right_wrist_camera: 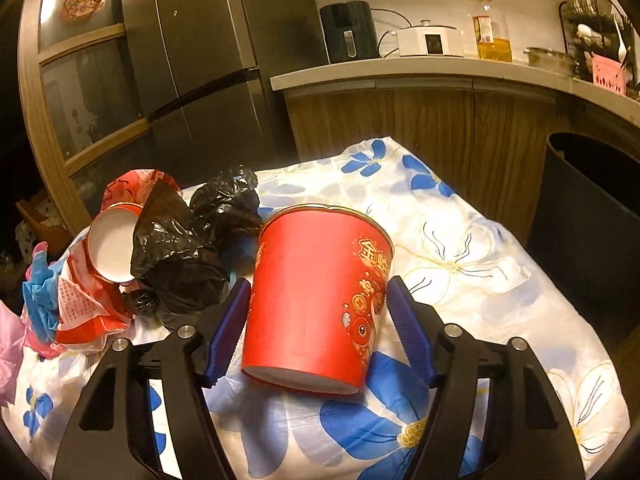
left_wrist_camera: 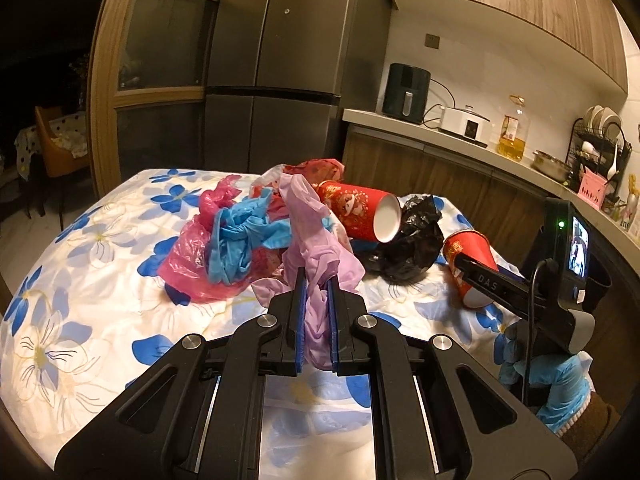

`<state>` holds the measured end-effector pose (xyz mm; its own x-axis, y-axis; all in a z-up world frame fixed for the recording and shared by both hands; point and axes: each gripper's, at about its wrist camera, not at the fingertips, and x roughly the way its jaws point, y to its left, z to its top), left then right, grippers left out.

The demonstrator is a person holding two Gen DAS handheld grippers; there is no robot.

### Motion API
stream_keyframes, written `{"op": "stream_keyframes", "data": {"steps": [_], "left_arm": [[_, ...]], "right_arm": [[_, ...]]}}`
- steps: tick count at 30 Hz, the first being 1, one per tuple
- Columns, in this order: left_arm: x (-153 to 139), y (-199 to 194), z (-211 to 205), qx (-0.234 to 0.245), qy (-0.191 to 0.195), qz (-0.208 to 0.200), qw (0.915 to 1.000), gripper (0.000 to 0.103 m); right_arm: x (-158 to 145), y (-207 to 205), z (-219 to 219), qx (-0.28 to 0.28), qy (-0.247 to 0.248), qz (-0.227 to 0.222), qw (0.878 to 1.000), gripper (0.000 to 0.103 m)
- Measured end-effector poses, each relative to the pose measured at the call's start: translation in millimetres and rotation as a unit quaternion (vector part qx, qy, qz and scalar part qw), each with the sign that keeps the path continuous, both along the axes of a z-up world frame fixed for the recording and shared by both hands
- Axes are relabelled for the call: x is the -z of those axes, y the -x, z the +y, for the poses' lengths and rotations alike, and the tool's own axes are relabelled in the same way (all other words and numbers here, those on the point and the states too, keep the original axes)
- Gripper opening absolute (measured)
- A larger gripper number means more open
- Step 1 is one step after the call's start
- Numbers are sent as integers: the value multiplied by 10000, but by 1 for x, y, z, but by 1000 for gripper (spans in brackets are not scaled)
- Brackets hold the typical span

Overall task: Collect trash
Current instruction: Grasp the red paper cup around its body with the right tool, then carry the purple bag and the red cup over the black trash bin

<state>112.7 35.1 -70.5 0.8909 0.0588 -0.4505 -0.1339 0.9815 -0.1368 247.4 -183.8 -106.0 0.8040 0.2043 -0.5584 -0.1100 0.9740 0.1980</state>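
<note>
A pile of trash lies on a flowered tablecloth [left_wrist_camera: 100, 248]. My left gripper [left_wrist_camera: 316, 280] is shut on a pale purple glove [left_wrist_camera: 316, 236] that trails into the pile. My right gripper [right_wrist_camera: 316, 304] is open, its blue pads either side of a red paper cup [right_wrist_camera: 316, 296] lying on its side; this cup also shows in the left wrist view [left_wrist_camera: 472, 256]. A second red cup [left_wrist_camera: 360, 212] lies tipped with its white inside showing, also in the right wrist view [right_wrist_camera: 110, 248]. A black bag [right_wrist_camera: 188, 256], a blue glove [left_wrist_camera: 240, 236] and pink plastic bags [left_wrist_camera: 188, 256] lie in the pile.
A dark bin [right_wrist_camera: 592, 208] stands off the table's right side. Behind are a grey fridge [left_wrist_camera: 280, 60] and a kitchen counter [right_wrist_camera: 400, 70] with an air fryer [left_wrist_camera: 406, 92], a cooker, an oil bottle [left_wrist_camera: 514, 128] and a dish rack.
</note>
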Motion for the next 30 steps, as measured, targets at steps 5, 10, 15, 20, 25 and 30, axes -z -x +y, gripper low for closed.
{"op": "stream_keyframes", "data": {"steps": [5, 10, 15, 20, 25, 30], "left_arm": [[0, -2, -3, 29, -13, 16, 10000, 8], [-2, -3, -8, 56, -75, -5, 10000, 8], [-6, -3, -13, 103, -105, -50, 9999, 8], [-11, -3, -24, 201, -123, -116, 9997, 8], [-19, -5, -39, 321, -131, -198, 9992, 8], [-32, -12, -66, 557, -203, -334, 9977, 8]], "right_arm": [[-3, 4, -1, -62, -65, -56, 9999, 64], [-10, 15, -5, -55, -96, -208, 9997, 63], [-24, 33, -14, -109, -154, -394, 9990, 63], [-41, 55, -27, -186, -285, -632, 9974, 63], [-56, 71, -40, -204, -371, -826, 9957, 63], [-69, 84, -60, -99, -361, -1034, 9939, 63]]}}
